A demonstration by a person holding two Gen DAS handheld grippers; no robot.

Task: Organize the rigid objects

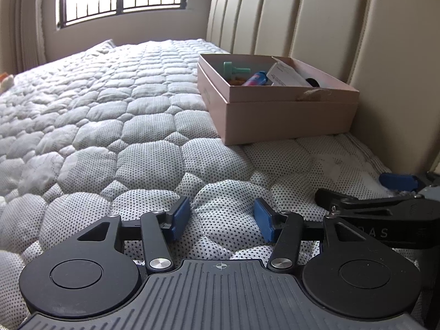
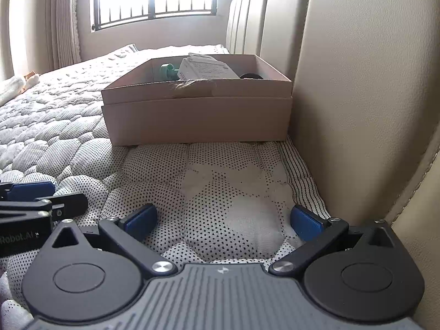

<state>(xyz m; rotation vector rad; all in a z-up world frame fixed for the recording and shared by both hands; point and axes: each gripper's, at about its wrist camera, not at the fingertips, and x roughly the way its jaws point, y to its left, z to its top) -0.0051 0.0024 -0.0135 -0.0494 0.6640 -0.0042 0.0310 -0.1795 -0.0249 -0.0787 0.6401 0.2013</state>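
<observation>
In the left wrist view, the left gripper (image 1: 222, 218) sits low in the frame over the quilted mattress (image 1: 110, 126), its blue-padded jaws apart with nothing between them. The pink cardboard box (image 1: 277, 118) stands in the right middle, against the cream headboard (image 1: 330, 27); inside it lie a green plastic piece (image 1: 232, 69), a pink and blue tube (image 1: 257, 79) and a white carton (image 1: 286, 75). The right gripper (image 1: 396, 189) shows at the right edge. In the right wrist view, the right gripper (image 2: 222, 221) has its jaws wide apart and empty above the mattress (image 2: 206, 192), the box (image 2: 196, 118) centred ahead, beside the headboard (image 2: 357, 82). The left gripper (image 2: 33, 195) enters at the left edge.
</observation>
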